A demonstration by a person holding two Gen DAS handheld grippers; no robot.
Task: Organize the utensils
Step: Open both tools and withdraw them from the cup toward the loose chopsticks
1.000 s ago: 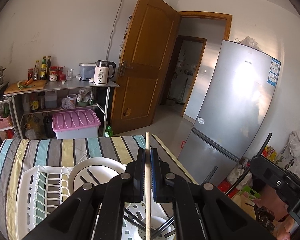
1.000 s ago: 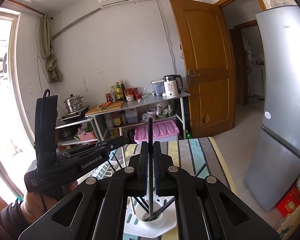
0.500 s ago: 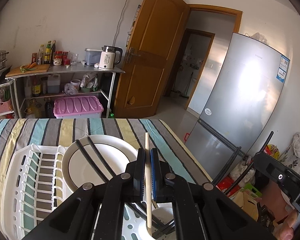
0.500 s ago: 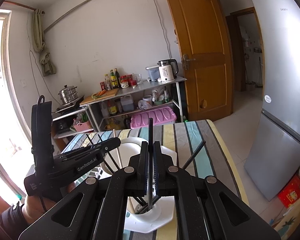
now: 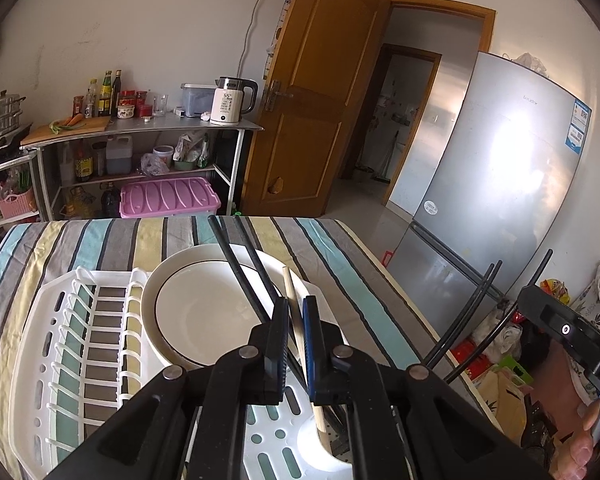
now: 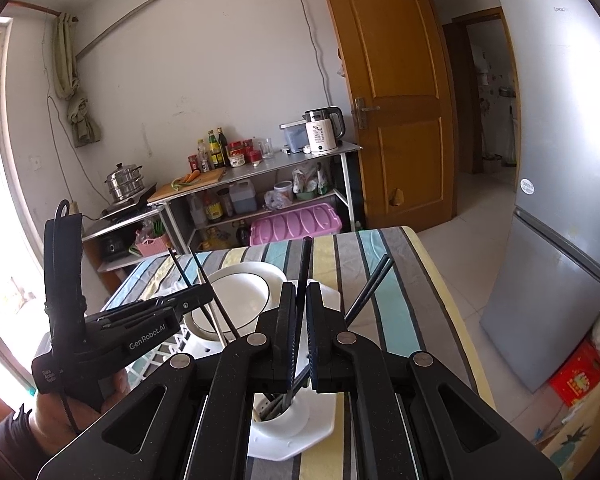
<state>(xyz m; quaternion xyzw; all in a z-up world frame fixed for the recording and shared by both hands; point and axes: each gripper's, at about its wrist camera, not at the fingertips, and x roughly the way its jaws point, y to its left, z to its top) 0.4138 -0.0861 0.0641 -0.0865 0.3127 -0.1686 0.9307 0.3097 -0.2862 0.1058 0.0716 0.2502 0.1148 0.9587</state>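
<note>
Your left gripper (image 5: 296, 312) is clamped on a pale wooden chopstick (image 5: 291, 294), and your right gripper (image 6: 299, 300) is clamped on a thin black chopstick (image 6: 305, 264). Both sticks stand nearly upright, their long axes running down through the jaws toward the same target: the round white utensil cup (image 6: 288, 416) at the corner of the white plastic dish rack (image 5: 60, 344). The wooden stick's lower end already sits inside that cup's rim, and the black one's appears to as well. So the cup lies straight below each gripper, and the coming move looks like a plain release along the stick's own axis.

Room is tight. Several other black chopsticks (image 5: 244, 268) lean out of the cup at angles, crossing just beside your left jaws, and two more slant away on the right. The white bowl with a dark rim line (image 5: 204, 312) stands in the rack just beside the cup. The rack sits near the striped tablecloth's (image 5: 340, 264) right edge, so draw back upward, not sideways.
</note>
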